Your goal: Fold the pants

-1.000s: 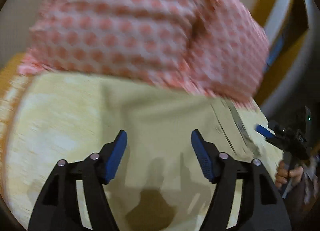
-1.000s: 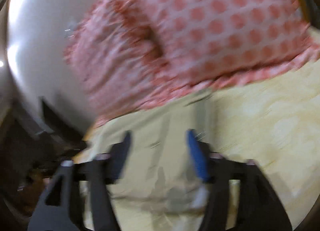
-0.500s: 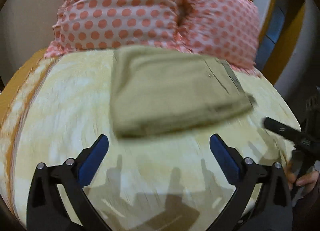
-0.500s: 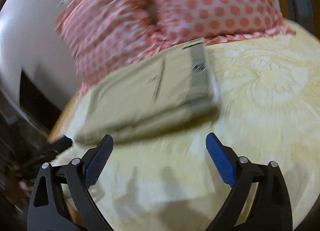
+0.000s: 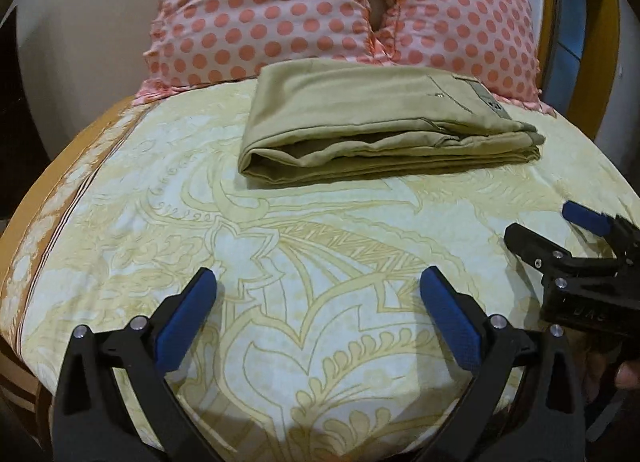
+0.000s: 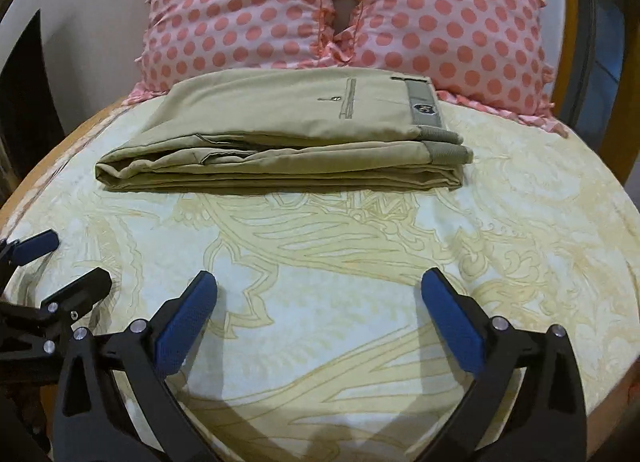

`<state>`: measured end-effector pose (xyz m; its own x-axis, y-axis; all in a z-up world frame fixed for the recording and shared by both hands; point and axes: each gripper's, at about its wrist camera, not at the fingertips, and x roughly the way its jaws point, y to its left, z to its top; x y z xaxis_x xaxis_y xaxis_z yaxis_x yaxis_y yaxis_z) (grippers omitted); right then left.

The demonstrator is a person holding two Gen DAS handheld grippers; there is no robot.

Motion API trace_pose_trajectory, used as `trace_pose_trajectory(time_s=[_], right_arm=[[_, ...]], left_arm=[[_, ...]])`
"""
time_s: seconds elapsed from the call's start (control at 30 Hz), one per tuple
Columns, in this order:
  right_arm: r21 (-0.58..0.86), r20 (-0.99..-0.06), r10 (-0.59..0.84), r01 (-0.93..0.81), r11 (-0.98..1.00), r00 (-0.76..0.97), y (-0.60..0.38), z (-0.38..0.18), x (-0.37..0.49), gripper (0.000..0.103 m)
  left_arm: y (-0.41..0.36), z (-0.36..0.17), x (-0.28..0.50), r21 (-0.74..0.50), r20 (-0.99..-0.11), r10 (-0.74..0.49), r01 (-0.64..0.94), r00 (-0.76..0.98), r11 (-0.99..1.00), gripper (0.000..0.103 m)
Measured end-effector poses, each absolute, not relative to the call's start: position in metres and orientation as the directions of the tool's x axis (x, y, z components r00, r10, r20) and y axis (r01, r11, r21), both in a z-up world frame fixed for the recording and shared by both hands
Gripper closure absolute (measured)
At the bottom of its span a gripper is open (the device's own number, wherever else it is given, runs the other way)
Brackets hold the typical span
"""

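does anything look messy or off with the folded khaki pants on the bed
Nothing stands out. The folded khaki pants lie in a compact, fairly even stack on the yellow patterned bedsheet, in front of the pink polka-dot pillows. Only the lower layers gape slightly at the left end. Both the left gripper and right gripper are open, clear of them.

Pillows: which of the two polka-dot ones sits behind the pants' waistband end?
The right-hand pillow: the waistband of the folded pants lies just in front of it. The left-hand pillow backs the folded end.
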<state>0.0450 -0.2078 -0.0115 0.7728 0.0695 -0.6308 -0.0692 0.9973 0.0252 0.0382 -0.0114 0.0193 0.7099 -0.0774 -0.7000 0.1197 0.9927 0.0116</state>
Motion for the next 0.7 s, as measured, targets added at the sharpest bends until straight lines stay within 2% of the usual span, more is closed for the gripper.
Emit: trace_pose_trajectory(time_s=[0.17,0.7], right_arm=[[0.022,-0.627,0.063,-0.064,0.998,0.776,-0.2079,-0.012,0.0449,0.001],[0.022,-0.629,0.064,-0.064,0.998,0.775,-0.2088,-0.0113,0.0464,0.001]], left_arm=[[-0.0143,0.0177,0.0332,0.015,-0.675,-0.062,0.098,0.735,0.995,0.002],[-0.0165,0.0169,0.0325,0.016,-0.675,-0.062,0.098,0.735,0.995,0.002]])
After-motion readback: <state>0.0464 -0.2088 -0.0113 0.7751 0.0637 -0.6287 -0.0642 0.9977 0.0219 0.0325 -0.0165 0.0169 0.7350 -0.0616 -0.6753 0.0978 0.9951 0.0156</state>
